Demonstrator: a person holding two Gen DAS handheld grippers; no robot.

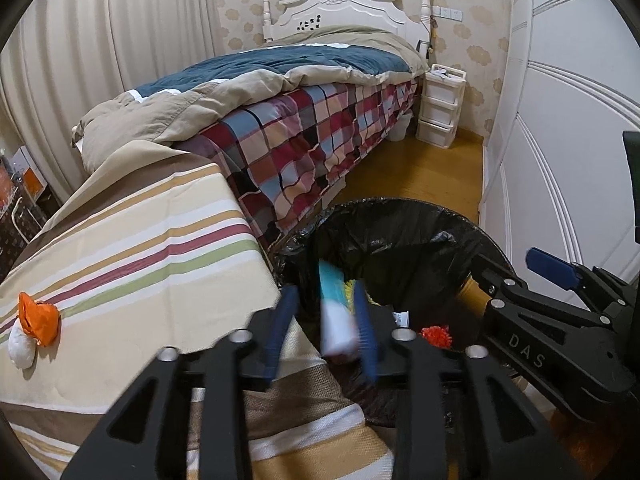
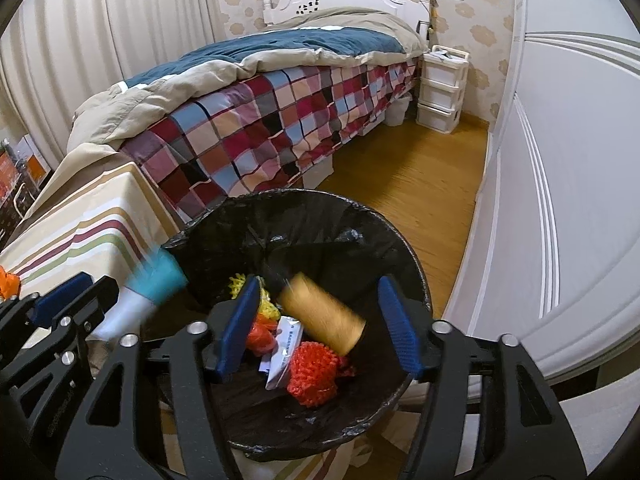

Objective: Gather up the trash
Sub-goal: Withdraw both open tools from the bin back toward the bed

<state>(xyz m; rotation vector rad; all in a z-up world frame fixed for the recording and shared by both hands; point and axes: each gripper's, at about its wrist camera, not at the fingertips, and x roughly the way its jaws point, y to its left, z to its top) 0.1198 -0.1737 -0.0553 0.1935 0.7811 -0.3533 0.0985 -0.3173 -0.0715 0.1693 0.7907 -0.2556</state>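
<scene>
The white-and-teal tube [image 1: 335, 316] between the left hand-held gripper [image 1: 324, 328] pads is motion-blurred; pads stand apart, contact indeterminate. The right hand-held gripper [image 2: 318, 326] is spread wide over the black-lined trash bin [image 2: 224, 224], its tan cylindrical spool [image 2: 322, 314] blurred and ungripped. Orange mesh [image 2: 316, 374] lies inside. An orange-and-white wad [image 1: 34, 326] remains on the striped-cloth surface [image 1: 132, 264].

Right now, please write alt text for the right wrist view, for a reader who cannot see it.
A tan spool, blurred, lies between the open jaws of the right gripper above a black-lined trash bin holding orange netting and paper. A plaid-covered bed stands behind.
</scene>
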